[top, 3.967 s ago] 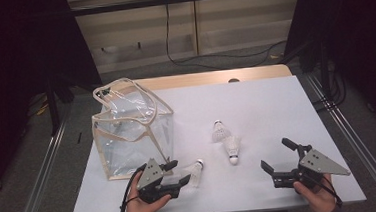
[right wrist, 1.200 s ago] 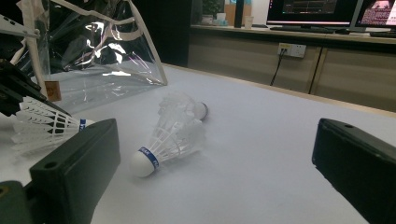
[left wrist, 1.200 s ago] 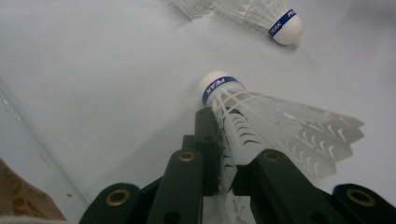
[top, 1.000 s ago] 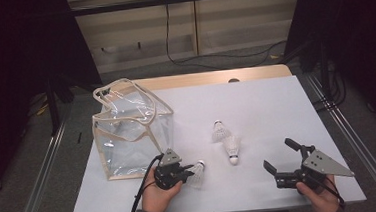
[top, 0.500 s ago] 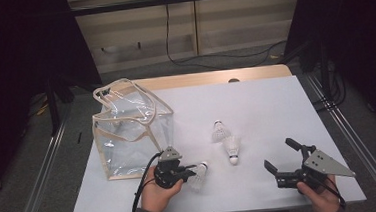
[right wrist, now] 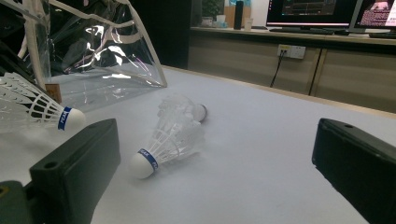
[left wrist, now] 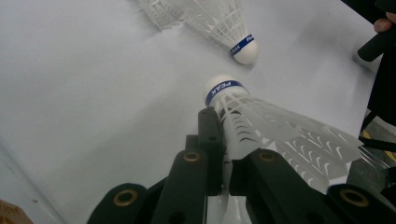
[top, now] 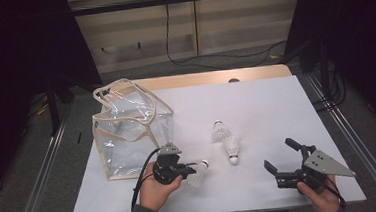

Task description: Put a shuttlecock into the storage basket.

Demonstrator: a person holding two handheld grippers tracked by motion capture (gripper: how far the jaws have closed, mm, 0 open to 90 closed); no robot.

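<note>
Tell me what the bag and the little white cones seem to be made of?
The bag looks like clear glossy plastic film, glinting and see-through, with beige trim. The shuttlecocks look like white moulded plastic lattice skirts, probably nylon, on smooth white rounded tips.

A clear bag [top: 127, 133] stands on the white table [top: 266, 105].

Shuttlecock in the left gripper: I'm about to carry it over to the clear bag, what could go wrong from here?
1. The left gripper pinches the shuttlecock by its thin feather skirt, not the cork; it may twist, slip or crush.
2. The clear bag is soft, with straps slumped across its mouth; the feathers could snag there.
3. Two more shuttlecocks lie close together on the table; a low swing could knock them.
</note>
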